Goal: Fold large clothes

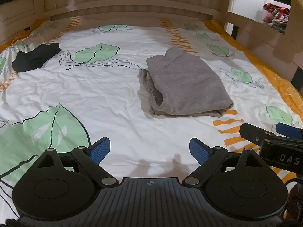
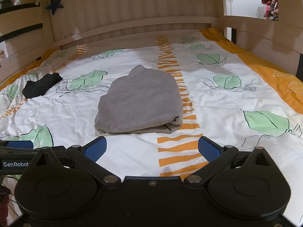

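Observation:
A grey garment lies folded into a compact stack on the bed's leaf-print sheet; it also shows in the right wrist view, just beyond the fingertips. My left gripper is open and empty, hovering over bare sheet, to the left of and nearer than the stack. My right gripper is open and empty, just short of the stack's near edge. The right gripper's side shows at the right edge of the left wrist view.
A small black garment lies crumpled at the far left of the bed, also in the right wrist view. A wooden headboard and side rails enclose the bed. Clothes hang in the room beyond.

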